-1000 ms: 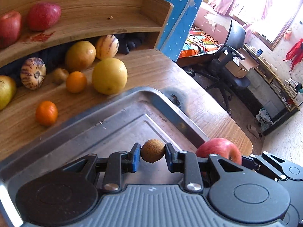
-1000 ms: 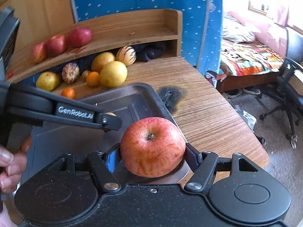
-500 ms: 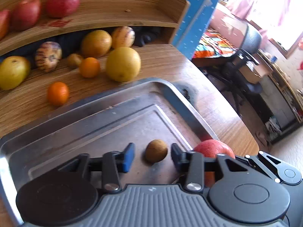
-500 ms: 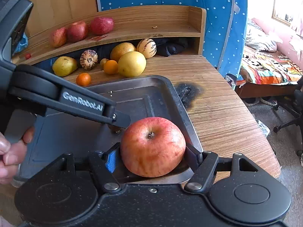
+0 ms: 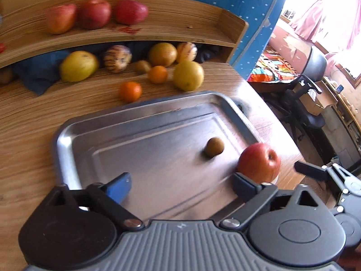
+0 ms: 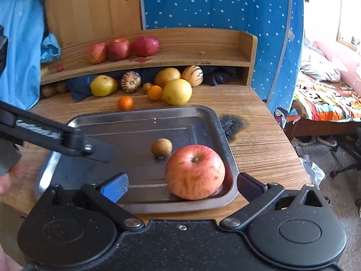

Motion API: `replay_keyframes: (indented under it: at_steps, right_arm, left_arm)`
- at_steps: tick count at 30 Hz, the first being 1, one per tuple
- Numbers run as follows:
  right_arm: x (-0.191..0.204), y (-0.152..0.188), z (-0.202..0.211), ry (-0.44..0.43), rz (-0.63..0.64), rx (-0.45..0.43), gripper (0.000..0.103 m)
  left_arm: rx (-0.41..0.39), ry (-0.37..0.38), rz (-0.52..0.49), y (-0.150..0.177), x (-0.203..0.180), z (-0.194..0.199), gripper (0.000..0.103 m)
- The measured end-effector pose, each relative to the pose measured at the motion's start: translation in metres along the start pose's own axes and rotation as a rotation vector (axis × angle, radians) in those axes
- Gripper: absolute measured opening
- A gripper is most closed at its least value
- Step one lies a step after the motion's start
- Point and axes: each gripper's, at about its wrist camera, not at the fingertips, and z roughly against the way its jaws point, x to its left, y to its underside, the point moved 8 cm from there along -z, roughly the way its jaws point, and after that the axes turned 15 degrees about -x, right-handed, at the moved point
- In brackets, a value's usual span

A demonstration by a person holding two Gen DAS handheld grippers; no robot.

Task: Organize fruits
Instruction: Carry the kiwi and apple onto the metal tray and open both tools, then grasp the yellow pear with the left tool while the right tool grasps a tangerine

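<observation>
1. We hold our left gripper (image 5: 182,186) with its fingers spread wide and empty above the tray (image 5: 67,149).
2. Our right gripper (image 6: 182,186) is likewise spread, gripping nothing.
3. The apple (image 6: 195,172) sits in the tray's near right corner, the small brown fruit (image 6: 161,146) just beside it.

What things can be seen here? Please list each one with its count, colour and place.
tray: 1, silver metal, on the wooden desk
apple: 1, red-yellow, near right corner of the tray
small brown fruit: 1, in the tray, just behind the apple
red apples: 3, on the shelf
oranges: 2, small, on the desk behind the tray
striped fruits: 2, cream-brown, under the shelf
left gripper: black, open, empty
right gripper: black, open, empty
</observation>
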Motion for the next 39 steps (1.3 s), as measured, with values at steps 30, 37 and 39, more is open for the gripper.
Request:
replay_keyframes:
  at_steps: [30, 37, 39]
  right_arm:
    - [0.130, -0.026, -0.047, -0.180, -0.018, 0.137, 0.102]
    - [0.150, -0.041, -0.081, -0.092, -0.022, 0.066, 0.102]
    - [0.154, -0.045, -0.089, -0.071, 0.023, 0.068, 0.102]
  left_arm:
    - [0.155, -0.196, 0.067, -0.024, 0.168, 0.034, 0.102]
    - [0.087, -0.154, 0.038, -0.054, 0.194, 0.009, 0.102]
    - [0.074, -0.144, 0.029, -0.064, 0.199, -0.002, 0.102]
